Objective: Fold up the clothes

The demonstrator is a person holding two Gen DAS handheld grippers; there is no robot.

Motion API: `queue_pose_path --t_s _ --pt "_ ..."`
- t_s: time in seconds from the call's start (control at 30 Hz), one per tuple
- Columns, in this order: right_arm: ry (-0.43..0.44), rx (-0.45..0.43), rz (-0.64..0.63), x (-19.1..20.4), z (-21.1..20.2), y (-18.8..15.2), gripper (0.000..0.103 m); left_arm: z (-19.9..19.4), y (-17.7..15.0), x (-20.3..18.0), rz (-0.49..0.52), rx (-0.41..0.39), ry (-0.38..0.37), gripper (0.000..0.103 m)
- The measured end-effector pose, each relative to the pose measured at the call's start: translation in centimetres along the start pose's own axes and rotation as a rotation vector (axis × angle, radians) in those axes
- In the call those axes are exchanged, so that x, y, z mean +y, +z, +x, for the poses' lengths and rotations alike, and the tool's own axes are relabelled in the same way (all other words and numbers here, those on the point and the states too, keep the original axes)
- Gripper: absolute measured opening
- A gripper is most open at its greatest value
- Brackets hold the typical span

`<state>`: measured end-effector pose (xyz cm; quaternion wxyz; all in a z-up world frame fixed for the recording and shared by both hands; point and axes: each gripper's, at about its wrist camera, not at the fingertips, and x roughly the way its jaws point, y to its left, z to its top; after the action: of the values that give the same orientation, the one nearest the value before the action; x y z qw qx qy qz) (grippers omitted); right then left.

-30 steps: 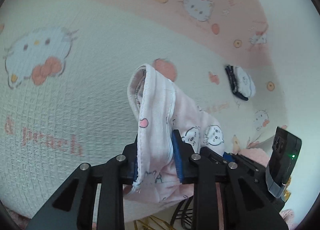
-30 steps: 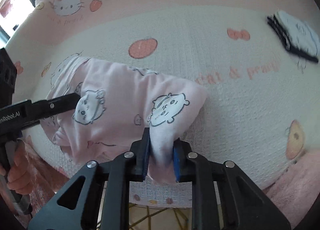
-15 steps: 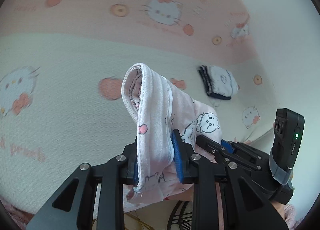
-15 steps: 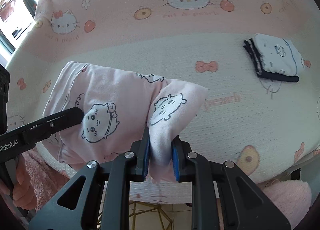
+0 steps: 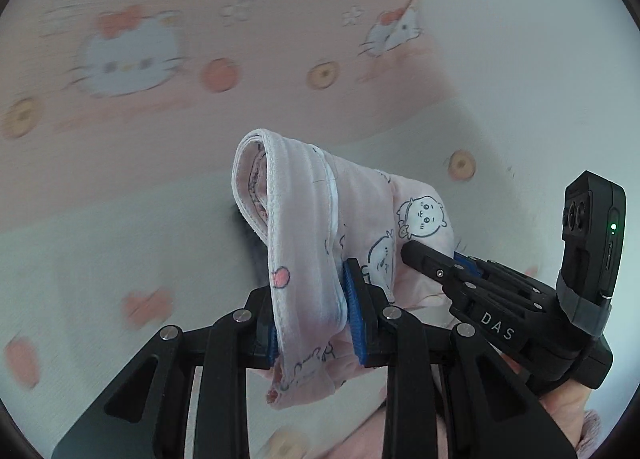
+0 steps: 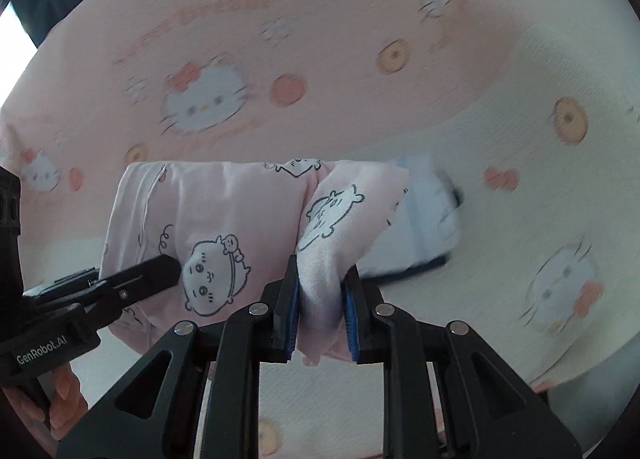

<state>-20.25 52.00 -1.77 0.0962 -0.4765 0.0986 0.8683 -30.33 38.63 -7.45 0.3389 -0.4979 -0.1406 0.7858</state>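
Note:
A folded pink garment (image 5: 304, 227) printed with small cartoon animals hangs in the air between both grippers, above a bed. My left gripper (image 5: 310, 299) is shut on its thick hemmed end, the cloth bunched between the blue pads. My right gripper (image 6: 320, 299) is shut on the other end of the pink garment (image 6: 224, 219), and it also shows at the right of the left wrist view as the right gripper (image 5: 408, 249). In the right wrist view the left gripper (image 6: 172, 263) reaches in from the left. A folded white and dark garment (image 6: 420, 227) lies on the bed just beyond the held one.
The bed cover (image 6: 224, 59) is pink and cream with cat faces and round fruit prints. The white wall (image 5: 520, 39) stands beyond the bed's far corner. A person's hand (image 6: 60, 399) grips the left tool at the lower left. The bed's near edge runs below the grippers.
Both grippers have carried the pink garment up and across the bed toward the folded white and dark garment, which now lies right behind it. The grips have not changed.

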Motion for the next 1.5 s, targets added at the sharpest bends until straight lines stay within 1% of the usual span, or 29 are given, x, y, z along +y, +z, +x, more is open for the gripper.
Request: queue_pose_path --t_s 0.07,0.13,0.23,0.33,0.37,0.4,0.43,0.47,0.5,0.53,0.57,0.63,0.67,0.73,0.77,0.8,0.83,0.9,0.93,0.97,1.0,1.03,1.13,1.17,1.2,1.3,1.33,1.4,1.5 --pt "-0.021 -0.008 0.005 -2.6 1.1 2.3 0.018 2.5 1.6 -0.3 -0.024 0.007 -0.034 0.028" --pt "-0.048 -0.001 0.005 -4.6 2.4 4.2 0.018 5.5 2.6 0.0 -0.064 0.036 -0.052 0.028" --pt "-0.072 0.026 0.01 -7.0 5.1 5.5 0.018 9.1 2.4 1.2 -0.105 0.069 -0.04 0.028" --pt "-0.063 0.079 0.024 -9.0 9.5 5.2 0.019 12.8 1.6 3.1 -0.131 0.111 0.001 0.029" --pt "-0.073 0.096 0.011 -9.4 11.0 4.9 0.02 13.7 1.4 3.8 -0.137 0.13 0.017 0.034" --pt "-0.113 0.102 -0.024 -9.7 12.2 4.6 0.027 14.0 1.3 4.2 -0.13 0.146 0.012 0.041" --pt "-0.138 0.099 -0.049 -9.9 13.0 4.4 0.031 14.0 1.3 4.4 -0.116 0.159 -0.007 0.05" --pt "-0.127 0.076 -0.048 -10.2 12.6 4.4 0.037 14.0 1.3 4.6 -0.101 0.172 -0.025 0.05" --pt "-0.116 0.052 -0.047 -10.5 12.1 4.4 0.037 13.2 1.4 4.4 -0.053 0.146 -0.005 0.05" --pt "-0.104 0.025 -0.041 -10.8 11.5 4.4 0.037 11.8 1.5 3.9 0.01 0.086 0.046 0.05" --pt "-0.097 -0.013 -0.02 -11.3 10.5 4.6 0.037 10.7 1.8 3.3 0.051 0.029 0.07 0.05" --pt "-0.117 -0.122 0.024 -12.0 7.9 5.1 0.037 8.6 2.3 1.9 0.112 -0.079 0.079 0.05" --pt "-0.113 -0.154 0.038 -12.2 7.2 5.4 0.037 8.4 2.5 1.2 0.14 -0.098 0.078 0.05" --pt "-0.063 -0.154 0.035 -12.0 7.3 6.1 0.037 9.0 3.0 -0.3 0.196 -0.092 0.066 0.05" --pt "-0.049 -0.117 0.006 -11.5 8.4 6.2 0.037 9.9 3.2 -0.7 0.209 -0.069 0.064 0.05" --pt "-0.039 -0.08 -0.021 -11.1 9.5 6.3 0.037 11.1 3.4 -0.9 0.212 -0.033 0.065 0.049" --pt "-0.049 -0.041 -0.039 -10.8 10.6 6.0 0.036 12.2 3.4 -0.8 0.21 0.001 0.078 0.049" --pt "-0.089 0.024 -0.058 -10.7 12.6 4.8 0.036 13.9 3.1 0.2 0.214 0.057 0.156 0.044" --pt "-0.091 0.03 -0.062 -11.0 13.0 4.2 0.036 14.3 2.8 1.0 0.21 0.077 0.181 0.044" --pt "-0.086 0.032 -0.06 -11.5 13.1 3.8 0.04 14.5 2.7 1.8 0.186 0.088 0.17 0.046" --pt "-0.066 0.024 -0.046 -12.0 12.8 3.8 0.05 14.5 2.6 2.5 0.152 0.092 0.152 0.049" --pt "-0.043 0.02 -0.029 -12.6 12.5 3.7 0.052 14.3 2.5 3.1 0.129 0.091 0.137 0.055" --pt "0.041 0.025 0.055 -14.4 12.6 3.9 0.052 13.5 1.8 3.9 0.1 0.065 0.104 0.056" --pt "0.053 0.016 0.088 -15.0 12.6 4.1 0.052 13.1 1.5 4.1 0.094 0.056 0.098 0.056" --pt "0.055 0.001 0.117 -15.5 12.2 4.2 0.052 12.6 1.3 4.2 0.084 0.052 0.089 0.056" --pt "-0.021 -0.099 0.129 -15.0 8.8 4.6 0.053 10.3 0.6 4.9 0.048 0.029 0.076 0.056" --pt "-0.027 -0.101 0.127 -14.4 8.1 4.8 0.053 9.4 0.4 5.2 0.043 0.013 0.077 0.056" --pt "-0.034 -0.093 0.106 -12.4 6.9 5.3 0.053 7.1 0.4 5.6 0.041 -0.025 0.106 0.056" --pt "-0.045 -0.064 0.059 -8.1 5.9 6.2 0.054 3.9 1.6 6.3 0.044 -0.075 0.198 0.056"
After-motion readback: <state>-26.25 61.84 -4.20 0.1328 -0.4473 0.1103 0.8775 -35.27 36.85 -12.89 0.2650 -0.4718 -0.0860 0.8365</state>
